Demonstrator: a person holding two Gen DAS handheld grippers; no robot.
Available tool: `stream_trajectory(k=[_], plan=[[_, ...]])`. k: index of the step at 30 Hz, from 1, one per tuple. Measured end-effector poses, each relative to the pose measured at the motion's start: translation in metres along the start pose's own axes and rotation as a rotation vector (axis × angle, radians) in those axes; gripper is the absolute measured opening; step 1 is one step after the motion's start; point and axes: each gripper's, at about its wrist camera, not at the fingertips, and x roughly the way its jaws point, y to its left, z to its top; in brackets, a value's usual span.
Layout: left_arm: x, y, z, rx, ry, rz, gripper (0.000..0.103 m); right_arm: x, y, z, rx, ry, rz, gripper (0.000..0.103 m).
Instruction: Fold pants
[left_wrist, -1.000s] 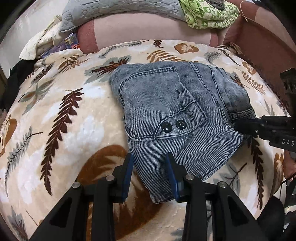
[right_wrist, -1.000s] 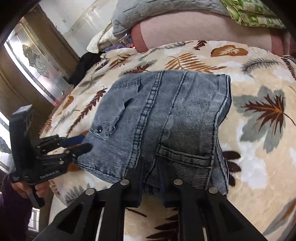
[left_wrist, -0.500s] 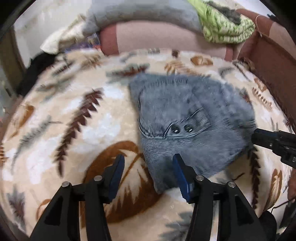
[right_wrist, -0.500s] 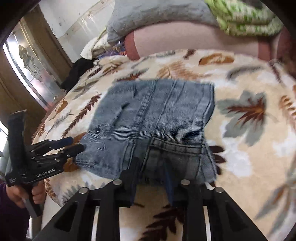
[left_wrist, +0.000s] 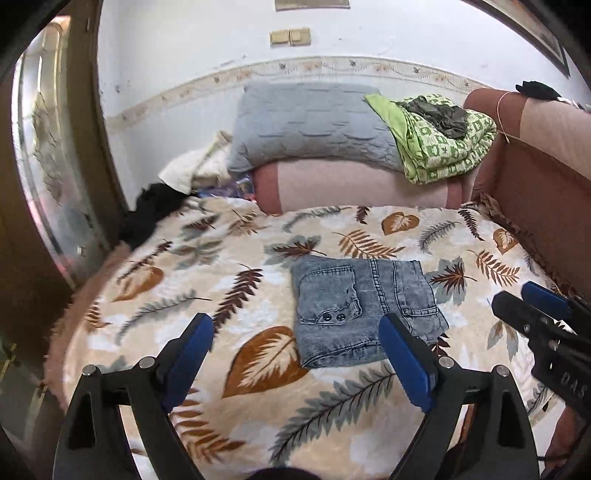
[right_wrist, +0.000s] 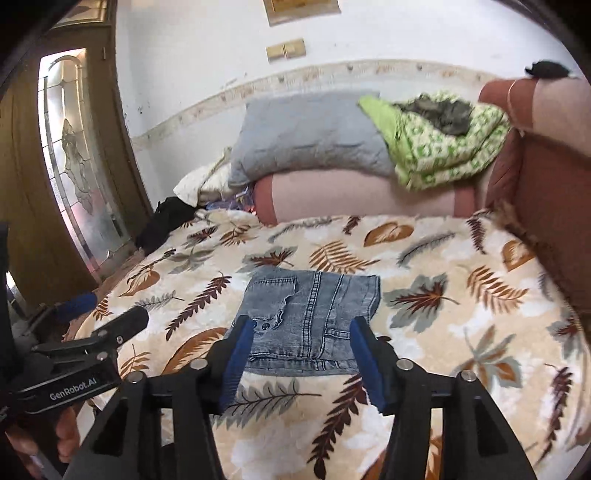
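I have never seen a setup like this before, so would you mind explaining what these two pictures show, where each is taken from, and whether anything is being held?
There is no robot here: a person holds a two-finger gripper in each hand, and each gripper carries a wide-angle camera looking forward along its fingers. One picture comes from the left gripper, the other from the right gripper; the black arms with blue pads at the bottom are each gripper's own fingers. Each view also catches the other gripper at its edge.

On the leaf-patterned blanket lie folded denim pants, in a compact rectangle. Behind are a grey pillow and a green patterned cloth.

Both grippers are open and hold nothing; neither touches the pants.
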Motion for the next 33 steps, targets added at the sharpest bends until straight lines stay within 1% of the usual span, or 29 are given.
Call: stream_trajectory(k=[3,7,11,20,22,25,30,33], plan=[[-0.026,0.002,0.000,-0.012,-0.032,0.034,0.091,-0.022,0.005,-0.004,0.004,-0.014,-0.018,0.063],[-0.057,0.008,0.000,-0.038,-0.069,0.027,0.091,-0.053,0.010,-0.009,0.002,-0.031,-0.035,0.066],[-0.078,0.011,-0.002,-0.038,-0.095,0.029,0.092,-0.078,0.015,-0.011,0.009,-0.056,-0.029,0.068],[-0.117,0.015,-0.004,-0.025,-0.154,0.030,0.092,-0.124,0.036,-0.009,-0.010,-0.134,-0.053,0.071],[-0.123,0.017,-0.004,-0.028,-0.170,0.039,0.092,-0.130,0.039,-0.008,-0.015,-0.146,-0.059,0.072],[-0.130,0.021,-0.002,-0.039,-0.187,0.054,0.097,-0.132,0.043,-0.006,-0.018,-0.144,-0.062,0.073],[-0.134,0.027,-0.001,-0.053,-0.205,0.084,0.098,-0.128,0.049,-0.006,-0.036,-0.142,-0.063,0.073],[-0.131,0.028,-0.001,-0.051,-0.198,0.096,0.098,-0.124,0.050,-0.005,-0.031,-0.132,-0.051,0.073]])
